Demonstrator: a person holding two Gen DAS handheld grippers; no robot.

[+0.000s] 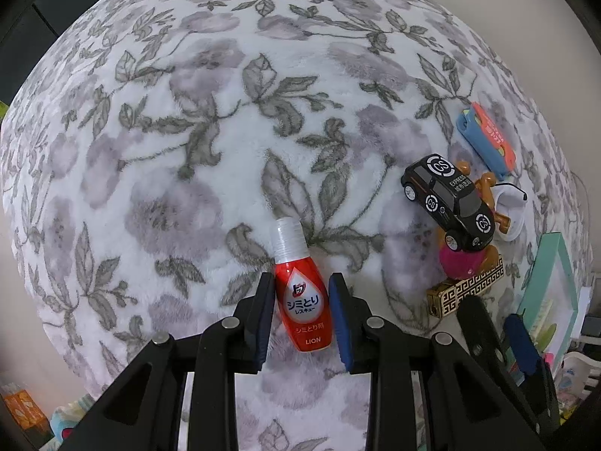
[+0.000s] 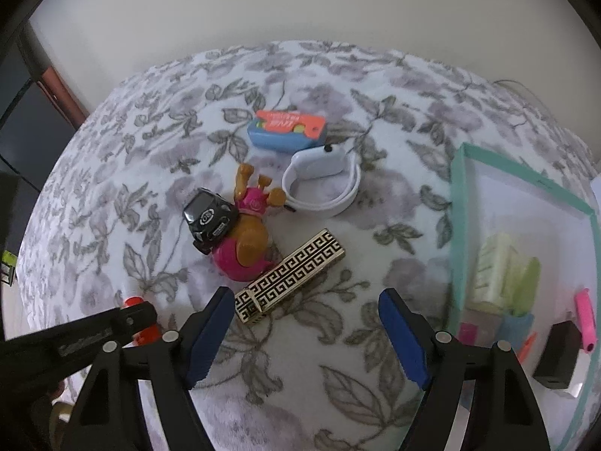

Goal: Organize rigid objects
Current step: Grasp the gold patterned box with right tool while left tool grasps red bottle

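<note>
A small red bottle [image 1: 303, 297] with a clear cap lies between the fingers of my left gripper [image 1: 302, 282]; the pads sit close on both sides of it. In the right wrist view only a bit of the red bottle [image 2: 132, 301] shows behind the left gripper's arm. My right gripper [image 2: 305, 300] is open and empty over the blanket, just short of a gold-and-black patterned bar [image 2: 291, 276]. Beyond lie a black toy car [image 2: 208, 218], a pink-and-brown toy figure [image 2: 249, 240], a white band [image 2: 323, 184] and a blue-and-orange box [image 2: 287, 129].
A floral fleece blanket [image 1: 188, 131] covers the surface. A teal-rimmed box [image 2: 456, 233] at the right holds several items, among them a pink marker [image 2: 586, 319] and a black block [image 2: 557, 355]. The same car [image 1: 449, 203], bar [image 1: 467, 289] and blue box [image 1: 486, 139] show in the left view.
</note>
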